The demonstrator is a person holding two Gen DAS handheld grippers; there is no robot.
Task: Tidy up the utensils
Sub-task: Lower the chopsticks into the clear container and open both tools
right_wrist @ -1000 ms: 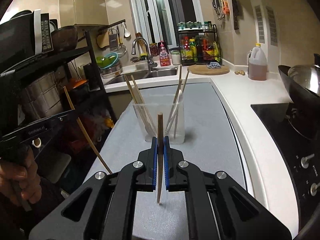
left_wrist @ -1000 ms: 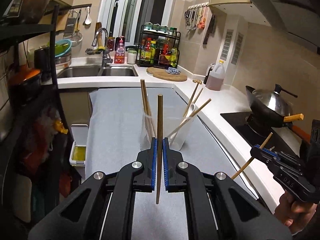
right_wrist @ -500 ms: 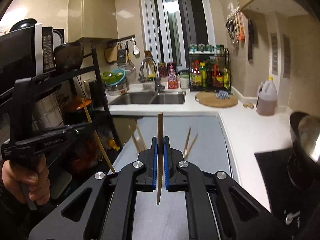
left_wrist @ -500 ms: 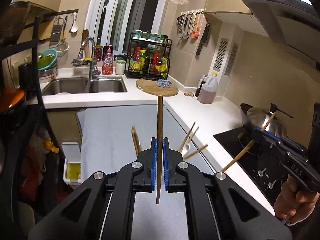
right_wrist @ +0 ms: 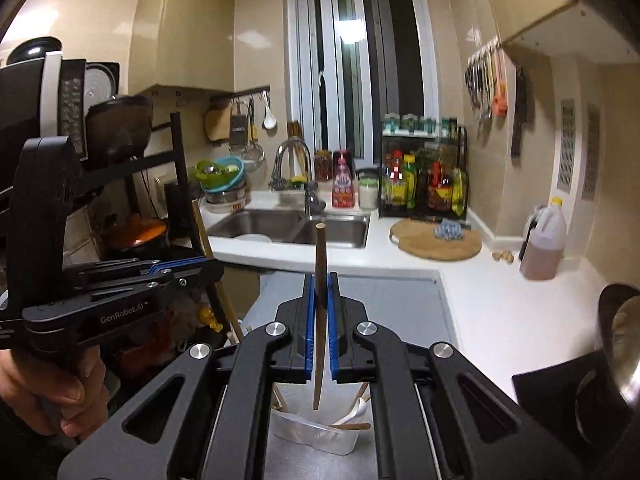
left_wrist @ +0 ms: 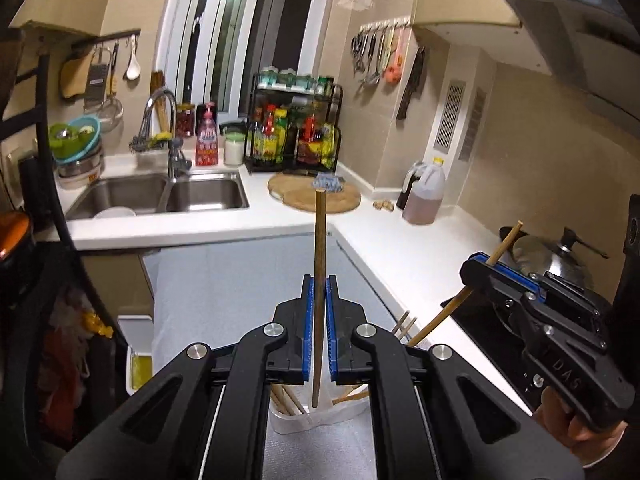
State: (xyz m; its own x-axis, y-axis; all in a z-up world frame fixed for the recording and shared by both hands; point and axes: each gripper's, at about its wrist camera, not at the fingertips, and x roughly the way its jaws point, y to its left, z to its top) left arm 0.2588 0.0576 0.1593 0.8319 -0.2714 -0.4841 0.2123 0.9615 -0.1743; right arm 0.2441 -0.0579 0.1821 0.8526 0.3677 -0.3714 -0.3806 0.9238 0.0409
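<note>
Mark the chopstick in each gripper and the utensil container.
left chopstick (left_wrist: 319, 248), left wrist view, upper shaft.
right chopstick (right_wrist: 320, 256), right wrist view, upper shaft.
utensil container (right_wrist: 304, 432), right wrist view, clear rim.

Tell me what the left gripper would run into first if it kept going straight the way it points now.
Probably the grey counter mat. The left gripper, shut on a chopstick, points forward and slightly down over it, with the clear utensil container already below the jaws. Beyond lie the white countertop and sink; depth is uncertain.
</note>
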